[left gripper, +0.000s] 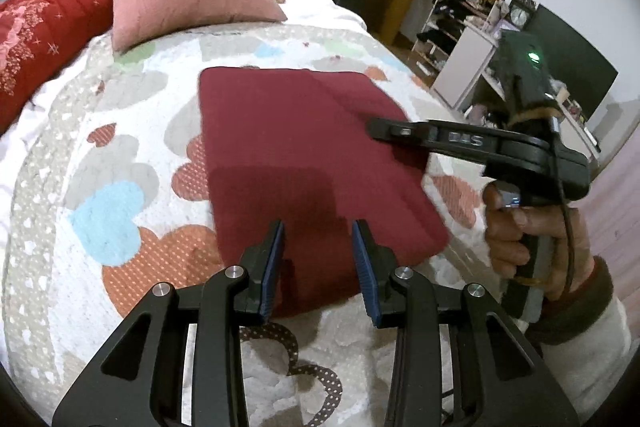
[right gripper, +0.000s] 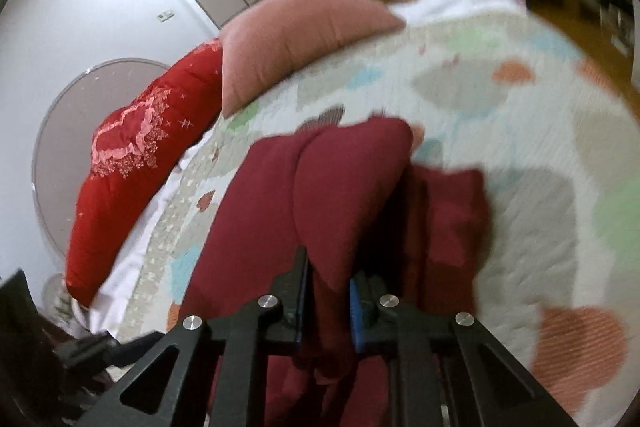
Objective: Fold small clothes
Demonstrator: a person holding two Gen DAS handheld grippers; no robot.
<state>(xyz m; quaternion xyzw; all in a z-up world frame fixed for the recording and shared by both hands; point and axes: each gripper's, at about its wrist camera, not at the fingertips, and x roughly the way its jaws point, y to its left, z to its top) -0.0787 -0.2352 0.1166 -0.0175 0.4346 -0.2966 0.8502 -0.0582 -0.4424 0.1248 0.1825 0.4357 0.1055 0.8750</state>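
Fingers (right gripper: 362, 311) of right gripper (right gripper: 328, 307) pinched on maroon cloth (left gripper: 312, 155), left gripper (left gripper: 318, 263) fingers spread wide, empty, above cloth on bed quilt (left gripper: 120, 131)

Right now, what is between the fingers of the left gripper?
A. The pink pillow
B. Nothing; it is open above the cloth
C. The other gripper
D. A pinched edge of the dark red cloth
B: in the left wrist view the left gripper has its blue pads wide apart, with the flat dark red cloth lying unpinched below the gap.
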